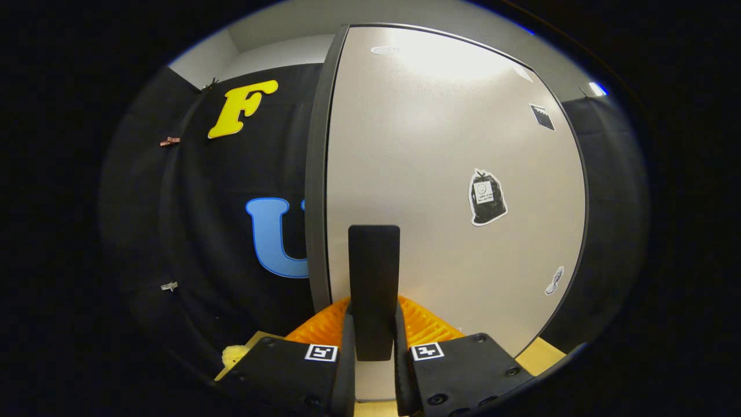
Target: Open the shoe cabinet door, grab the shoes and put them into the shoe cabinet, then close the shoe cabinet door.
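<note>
The gripper [374,341] is clenched on the dark handle [374,289] of the cabinet door [440,174], one finger on each side. Near left of the fingers lies something yellow [234,354], perhaps a shoe. If the pull runs off the door's swing, the handle may slip out.

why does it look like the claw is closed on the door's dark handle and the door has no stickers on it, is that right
Not quite. The claw is indeed closed on the dark handle of the cabinet door, both fingers pressing its sides. But the door does carry stickers: the gripper view shows a dark one beside the handle and smaller ones near the door's far edge.
</note>
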{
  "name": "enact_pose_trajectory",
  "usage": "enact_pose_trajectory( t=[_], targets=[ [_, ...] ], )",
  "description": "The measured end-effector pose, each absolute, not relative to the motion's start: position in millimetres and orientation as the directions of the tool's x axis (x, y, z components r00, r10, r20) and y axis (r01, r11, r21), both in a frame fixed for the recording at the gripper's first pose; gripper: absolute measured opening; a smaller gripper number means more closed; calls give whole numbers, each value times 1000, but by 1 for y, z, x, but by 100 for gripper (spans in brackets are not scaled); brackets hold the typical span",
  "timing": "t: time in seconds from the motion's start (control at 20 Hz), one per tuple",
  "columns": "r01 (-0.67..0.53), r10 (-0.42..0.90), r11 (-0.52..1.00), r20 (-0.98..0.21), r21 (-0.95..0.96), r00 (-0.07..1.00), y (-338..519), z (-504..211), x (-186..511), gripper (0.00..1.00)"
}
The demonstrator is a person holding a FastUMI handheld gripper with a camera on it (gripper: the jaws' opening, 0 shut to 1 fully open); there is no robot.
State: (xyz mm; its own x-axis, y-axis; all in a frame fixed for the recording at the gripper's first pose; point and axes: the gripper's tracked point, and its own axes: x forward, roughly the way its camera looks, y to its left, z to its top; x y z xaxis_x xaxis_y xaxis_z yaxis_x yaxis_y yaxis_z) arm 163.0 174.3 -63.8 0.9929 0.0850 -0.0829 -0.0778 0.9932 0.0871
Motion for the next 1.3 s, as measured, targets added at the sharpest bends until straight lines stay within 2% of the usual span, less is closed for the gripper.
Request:
enact_pose_trajectory(
  t=[0.1,0.15,0.2,0.75,1.3],
  targets=[
    [-79,86,995,-103,66,991,173,-64,162,19],
    [-81,88,994,-111,67,990,172,-63,158,19],
    [-86,93,994,-106,67,990,172,-61,155,13],
    [-178,186,979,-80,97,979,100,-52,20,13],
    [-204,216,971,-95,122,972,19,-45,-48,12]
  ],
)
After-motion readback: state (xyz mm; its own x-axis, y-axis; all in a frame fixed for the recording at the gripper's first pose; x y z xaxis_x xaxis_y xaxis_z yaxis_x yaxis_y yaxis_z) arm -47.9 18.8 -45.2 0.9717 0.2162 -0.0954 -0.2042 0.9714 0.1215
